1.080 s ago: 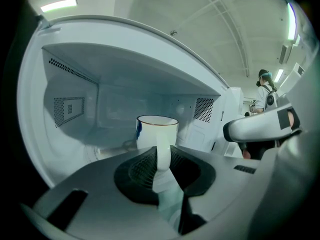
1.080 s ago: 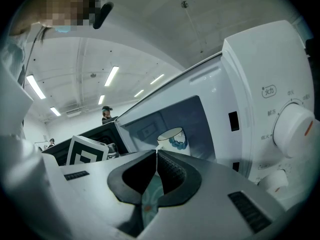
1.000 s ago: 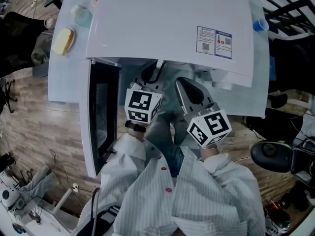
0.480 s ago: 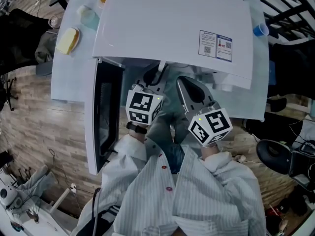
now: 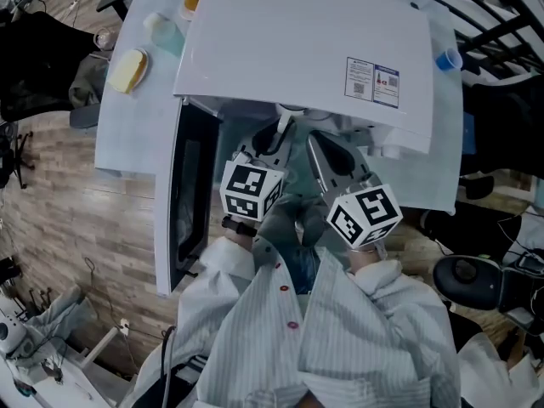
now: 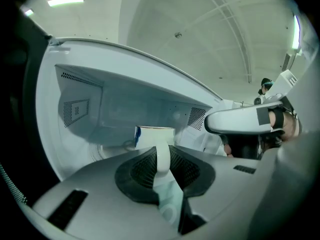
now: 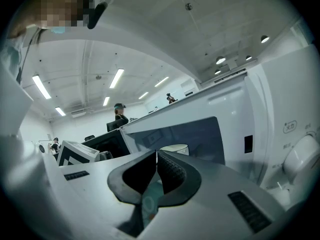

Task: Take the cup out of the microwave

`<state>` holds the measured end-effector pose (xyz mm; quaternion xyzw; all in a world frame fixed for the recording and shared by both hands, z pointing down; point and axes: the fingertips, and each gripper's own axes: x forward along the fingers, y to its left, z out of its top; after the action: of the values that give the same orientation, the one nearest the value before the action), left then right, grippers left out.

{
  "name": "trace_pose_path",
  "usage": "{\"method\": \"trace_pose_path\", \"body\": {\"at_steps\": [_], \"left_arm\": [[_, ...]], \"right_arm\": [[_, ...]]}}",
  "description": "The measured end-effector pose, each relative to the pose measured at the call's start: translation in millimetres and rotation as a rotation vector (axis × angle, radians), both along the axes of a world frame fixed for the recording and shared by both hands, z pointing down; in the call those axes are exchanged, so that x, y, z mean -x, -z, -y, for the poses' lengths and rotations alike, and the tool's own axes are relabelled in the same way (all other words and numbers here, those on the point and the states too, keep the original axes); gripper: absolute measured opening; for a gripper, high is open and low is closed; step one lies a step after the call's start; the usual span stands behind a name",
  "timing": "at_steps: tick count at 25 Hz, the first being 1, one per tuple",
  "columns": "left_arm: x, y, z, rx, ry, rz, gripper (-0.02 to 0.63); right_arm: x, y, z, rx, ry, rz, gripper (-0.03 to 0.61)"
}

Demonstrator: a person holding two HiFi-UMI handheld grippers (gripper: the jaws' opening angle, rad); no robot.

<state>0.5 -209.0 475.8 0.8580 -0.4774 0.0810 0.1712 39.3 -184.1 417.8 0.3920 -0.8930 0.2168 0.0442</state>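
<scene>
Left gripper view: the left gripper clamps the handle of the white cup, which stands inside the open microwave. Alongside, the right gripper has its jaws together, holding nothing.

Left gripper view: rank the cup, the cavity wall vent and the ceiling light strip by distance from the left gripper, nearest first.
1. cup: centre, its handle held in the left gripper.
2. wall vent: left, on the inner wall of the microwave, behind the cup.
3. ceiling light strip: top left, high overhead, beyond the microwave.
</scene>
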Motion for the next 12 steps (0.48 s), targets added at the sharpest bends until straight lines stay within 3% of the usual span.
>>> {"method": "trace_pose_path", "body": {"at_steps": [12], "left_arm": [[7, 12, -25, 0.020, 0.009, -0.033, 0.069]], "right_arm": [[5, 13, -7, -0.024, 0.023, -0.003, 0.037]]}}
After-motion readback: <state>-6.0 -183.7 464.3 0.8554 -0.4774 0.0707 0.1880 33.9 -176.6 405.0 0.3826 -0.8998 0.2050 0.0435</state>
